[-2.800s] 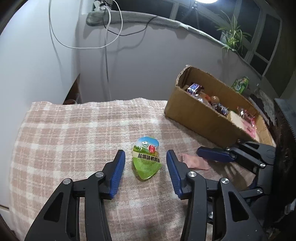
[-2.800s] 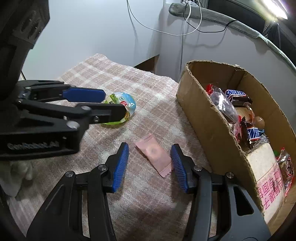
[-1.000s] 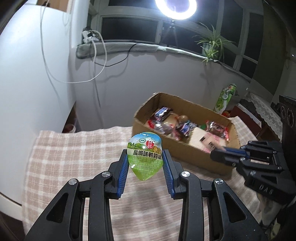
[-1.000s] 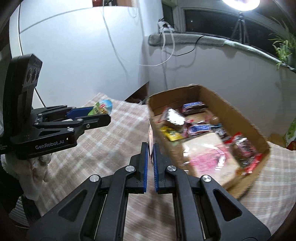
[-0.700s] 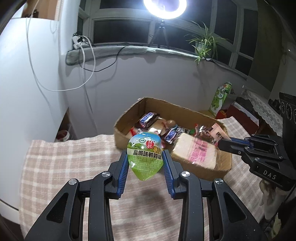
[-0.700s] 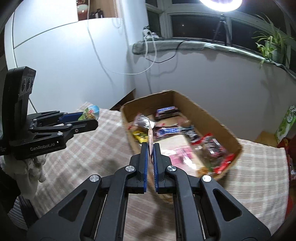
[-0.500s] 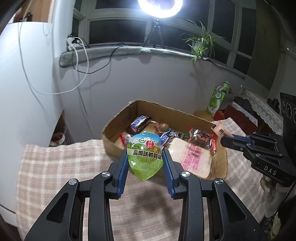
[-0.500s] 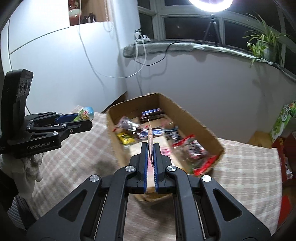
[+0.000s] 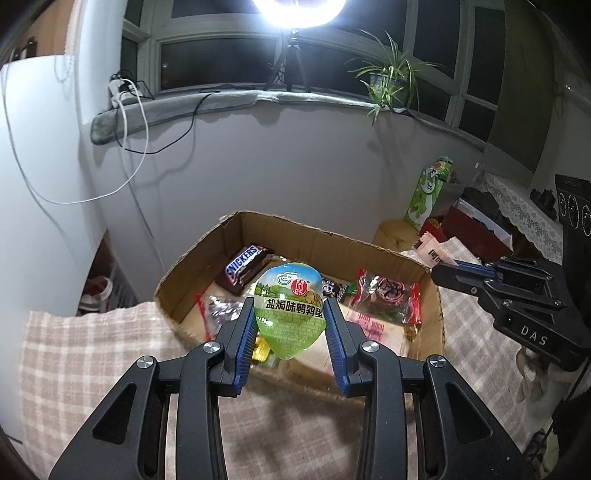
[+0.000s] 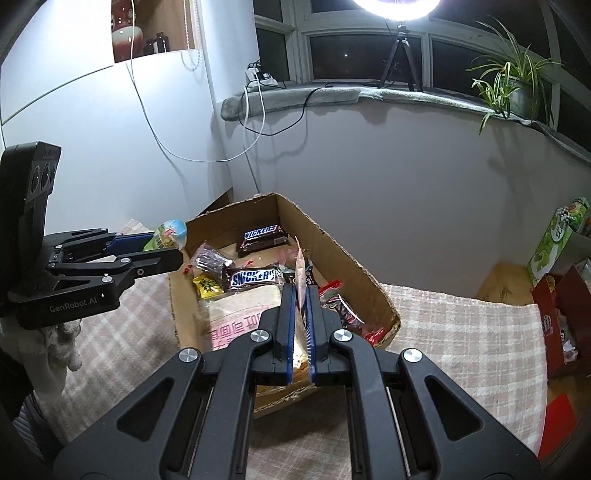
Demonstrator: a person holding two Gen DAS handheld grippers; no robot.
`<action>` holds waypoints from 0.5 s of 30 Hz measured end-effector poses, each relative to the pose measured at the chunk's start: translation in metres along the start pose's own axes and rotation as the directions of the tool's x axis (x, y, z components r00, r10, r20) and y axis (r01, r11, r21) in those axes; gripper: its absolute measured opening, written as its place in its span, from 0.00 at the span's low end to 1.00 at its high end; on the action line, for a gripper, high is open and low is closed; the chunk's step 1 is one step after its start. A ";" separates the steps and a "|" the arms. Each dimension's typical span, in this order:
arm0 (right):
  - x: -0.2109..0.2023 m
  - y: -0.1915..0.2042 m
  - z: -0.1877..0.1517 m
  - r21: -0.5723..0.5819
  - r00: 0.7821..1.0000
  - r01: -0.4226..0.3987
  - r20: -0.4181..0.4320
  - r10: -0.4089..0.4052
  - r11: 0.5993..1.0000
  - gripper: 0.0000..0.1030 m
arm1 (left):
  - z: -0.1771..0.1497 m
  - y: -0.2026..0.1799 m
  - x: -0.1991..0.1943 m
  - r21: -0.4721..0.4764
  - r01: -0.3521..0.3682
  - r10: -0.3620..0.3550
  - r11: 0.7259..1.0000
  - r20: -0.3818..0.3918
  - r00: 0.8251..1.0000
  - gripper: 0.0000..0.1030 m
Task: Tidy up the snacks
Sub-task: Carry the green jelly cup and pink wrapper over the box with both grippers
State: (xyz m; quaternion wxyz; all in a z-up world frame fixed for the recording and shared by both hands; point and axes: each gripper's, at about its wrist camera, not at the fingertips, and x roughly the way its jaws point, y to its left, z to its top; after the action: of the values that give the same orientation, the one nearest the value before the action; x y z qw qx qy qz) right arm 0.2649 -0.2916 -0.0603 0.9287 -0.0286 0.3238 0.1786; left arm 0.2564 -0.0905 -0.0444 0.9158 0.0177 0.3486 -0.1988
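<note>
the left hand-held gripper point(image 9: 290, 328) hangs above the near edge of the cardboard box point(image 9: 317, 236), clamped on a green, teardrop-shaped egg snack pack point(image 9: 290, 306) held upright. the right hand-held gripper point(image 10: 300, 321) hangs over the box's near end, pinching a thin pink sachet point(image 10: 300, 273) edge-on. inside the box lie snickers bars point(image 10: 255, 277) and other wrapped snacks; the box sits on a plaid cloth point(image 10: 461, 317).

Ring light point(image 9: 300, 11) on tripod point(image 9: 288, 62) stands at dark window, w/ spider plant point(image 9: 388, 79) to its right on sill. White cable point(image 9: 125, 147) hangs down wall. Green carton point(image 9: 428, 192) beside red box point(image 9: 476, 229). Checked cloth point(image 9: 85, 373) covers desk.
</note>
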 end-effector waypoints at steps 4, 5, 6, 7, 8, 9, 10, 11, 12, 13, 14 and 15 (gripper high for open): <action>0.010 -0.002 0.003 0.000 1.000 -0.006 -0.010 0.006 1.000 0.05 | 0.004 0.001 0.009 -0.011 -0.001 0.001 1.000 -0.006 1.000 0.33; 0.013 -0.002 0.004 0.002 1.000 -0.009 -0.012 0.009 1.000 0.05 | 0.005 0.002 0.012 -0.015 -0.004 0.004 1.000 -0.008 1.000 0.33; 0.015 -0.002 0.003 0.003 1.000 -0.010 -0.014 0.010 1.000 0.05 | 0.005 0.002 0.014 -0.017 -0.005 0.005 1.000 -0.010 1.000 0.33; 0.017 -0.002 0.003 0.003 1.000 -0.013 -0.016 0.013 1.000 0.05 | 0.006 0.002 0.016 -0.018 -0.006 0.006 1.000 -0.011 1.000 0.33; 0.020 -0.002 0.003 0.003 1.000 -0.016 -0.019 0.016 1.000 0.05 | 0.007 0.003 0.019 -0.017 -0.008 0.008 1.000 -0.014 1.000 0.33; 0.023 -0.001 0.003 0.001 1.000 -0.018 -0.024 0.018 1.000 0.05 | 0.007 0.003 0.020 -0.017 -0.010 0.009 1.000 -0.015 1.000 0.33; 0.026 -0.001 0.003 -0.001 0.999 -0.018 -0.029 0.018 1.000 0.05 | 0.007 0.004 0.022 -0.017 -0.012 0.011 1.000 -0.018 1.000 0.33; 0.029 -0.001 0.003 -0.002 0.999 -0.019 -0.033 0.019 1.000 0.05 | 0.007 0.005 0.024 -0.018 -0.013 0.013 1.000 -0.020 1.000 0.33; 0.031 -0.002 0.003 -0.002 0.999 -0.021 -0.038 0.021 1.000 0.05 | 0.007 0.005 0.025 -0.017 -0.013 0.013 1.000 -0.021 1.000 0.33; 0.034 -0.002 0.003 0.000 0.999 -0.022 -0.042 0.022 1.000 0.05 | 0.007 0.005 0.027 -0.018 -0.015 0.014 1.000 -0.023 1.000 0.33; 0.036 -0.002 0.002 0.001 0.999 -0.023 -0.045 0.023 1.000 0.05 | 0.007 0.006 0.028 -0.019 -0.015 0.014 1.000 -0.024 1.000 0.33; 0.038 -0.002 0.002 0.002 0.999 -0.024 -0.048 0.024 1.000 0.05 | 0.007 0.006 0.029 -0.018 -0.016 0.015 1.000 -0.025 1.000 0.33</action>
State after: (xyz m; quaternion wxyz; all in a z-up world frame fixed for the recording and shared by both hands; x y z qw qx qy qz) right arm 0.2942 -0.2818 -0.0820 0.9184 -0.0286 0.3465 0.1889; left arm 0.2827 -0.0967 -0.0588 0.9130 0.0144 0.3618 -0.1881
